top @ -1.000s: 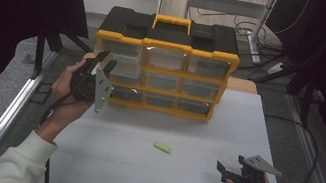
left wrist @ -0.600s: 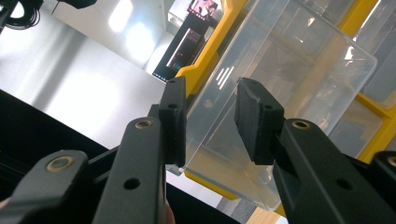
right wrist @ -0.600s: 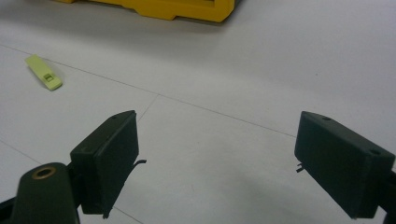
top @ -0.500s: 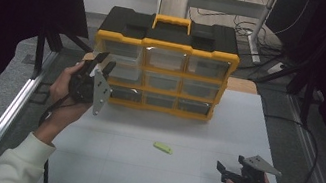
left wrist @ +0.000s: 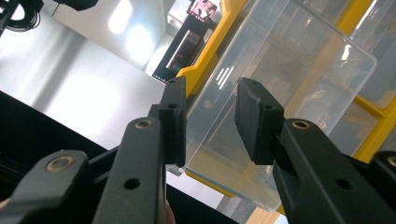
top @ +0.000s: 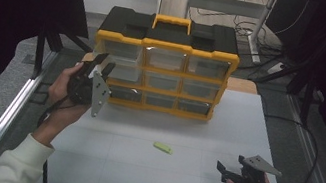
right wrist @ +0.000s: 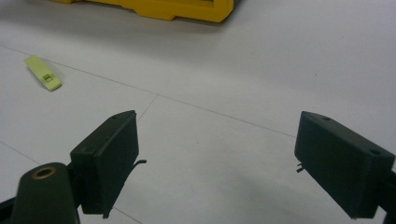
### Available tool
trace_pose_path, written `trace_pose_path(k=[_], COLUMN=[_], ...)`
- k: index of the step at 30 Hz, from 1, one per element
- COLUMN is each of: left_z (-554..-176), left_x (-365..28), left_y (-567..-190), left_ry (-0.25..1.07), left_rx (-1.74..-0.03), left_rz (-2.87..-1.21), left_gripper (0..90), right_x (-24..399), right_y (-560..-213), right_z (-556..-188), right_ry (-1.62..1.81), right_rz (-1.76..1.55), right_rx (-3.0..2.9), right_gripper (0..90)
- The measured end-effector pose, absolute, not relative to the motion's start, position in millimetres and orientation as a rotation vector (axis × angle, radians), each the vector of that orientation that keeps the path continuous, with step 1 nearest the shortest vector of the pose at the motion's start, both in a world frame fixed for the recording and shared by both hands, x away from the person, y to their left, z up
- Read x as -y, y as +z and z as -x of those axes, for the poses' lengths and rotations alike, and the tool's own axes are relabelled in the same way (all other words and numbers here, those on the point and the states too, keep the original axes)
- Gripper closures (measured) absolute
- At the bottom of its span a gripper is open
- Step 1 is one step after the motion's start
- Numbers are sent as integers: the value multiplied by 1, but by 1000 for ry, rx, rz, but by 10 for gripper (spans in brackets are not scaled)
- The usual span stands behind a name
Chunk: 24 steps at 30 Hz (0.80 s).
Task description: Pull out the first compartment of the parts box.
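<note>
A yellow and black organizer [top: 166, 46] with clear drawers stands at the back of the white table. My left gripper [top: 103, 62] is held up at its left end, by the middle-left drawer [top: 124, 72], which sticks out a little. In the left gripper view the jaws [left wrist: 210, 102] stand apart around a corner of that clear drawer [left wrist: 289, 84]; I see no pad pressing on it. My right gripper [top: 233, 172] rests low at the front right, wide open [right wrist: 215, 140] over bare table. A small light-green piece [top: 162, 147] [right wrist: 43, 73] lies on the table between the hands.
The table [top: 135, 178] has a metal rail [top: 3, 119] along its left edge. Cables and a desk leg lie on the floor behind the organizer. Dark curtains flank both sides.
</note>
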<state>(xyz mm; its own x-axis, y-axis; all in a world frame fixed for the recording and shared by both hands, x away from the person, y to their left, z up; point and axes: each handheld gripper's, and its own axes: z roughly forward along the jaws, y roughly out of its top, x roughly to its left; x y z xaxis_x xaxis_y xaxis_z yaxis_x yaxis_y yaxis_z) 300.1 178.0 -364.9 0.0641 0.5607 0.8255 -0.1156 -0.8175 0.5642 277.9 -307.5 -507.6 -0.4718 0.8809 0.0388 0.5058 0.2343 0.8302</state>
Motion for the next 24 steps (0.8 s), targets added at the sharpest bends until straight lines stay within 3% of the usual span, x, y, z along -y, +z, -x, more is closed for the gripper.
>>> trace_pose_path(k=[24], left_z=[-292], left_x=[-180], left_y=[-366], left_ry=[1804], left_rx=[-430], left_rz=[-1852], left_gripper=[646], right_x=[308], right_y=[-508], right_z=[-278], right_ry=[1136], right_rz=[-1270], right_rx=[-2071], right_gripper=[139])
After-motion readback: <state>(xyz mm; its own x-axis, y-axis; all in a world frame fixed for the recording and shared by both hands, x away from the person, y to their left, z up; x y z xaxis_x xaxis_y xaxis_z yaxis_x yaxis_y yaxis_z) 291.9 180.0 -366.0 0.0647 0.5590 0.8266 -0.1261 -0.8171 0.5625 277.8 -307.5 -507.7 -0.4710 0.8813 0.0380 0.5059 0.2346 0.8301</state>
